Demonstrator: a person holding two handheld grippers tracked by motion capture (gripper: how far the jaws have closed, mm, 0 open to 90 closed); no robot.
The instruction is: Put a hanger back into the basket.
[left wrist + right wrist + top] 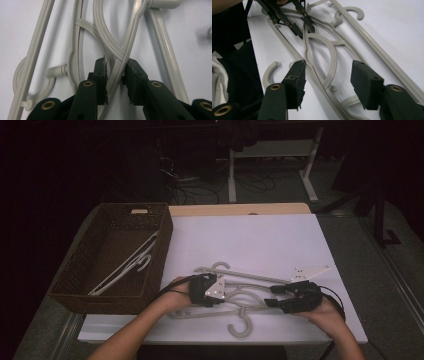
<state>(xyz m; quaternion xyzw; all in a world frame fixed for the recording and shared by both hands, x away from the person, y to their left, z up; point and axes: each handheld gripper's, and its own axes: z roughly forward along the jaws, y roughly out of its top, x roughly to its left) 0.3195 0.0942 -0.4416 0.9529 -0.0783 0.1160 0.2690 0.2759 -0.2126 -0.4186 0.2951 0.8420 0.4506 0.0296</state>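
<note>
On the white table (280, 240) from above, grey hangers (240, 302) lie tangled at the near edge, both grippers on them (a wicker basket (75, 292) sits left). Left gripper (115, 72): pads seemingly clamping one hanger arm (117, 72). Right gripper (328, 80): jaws apart, straddling hangers (329, 67) untouched.

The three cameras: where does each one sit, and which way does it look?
High view: above the person's side, looking forward and down at the table, basket, hangers; forearms, both grippers.
Left gripper view: rides the left gripper, jaws around a hanger bar.
Right gripper view: rides the right gripper, jaws open over hangers.
Shared: right gripper view also sees the left gripper.
</note>
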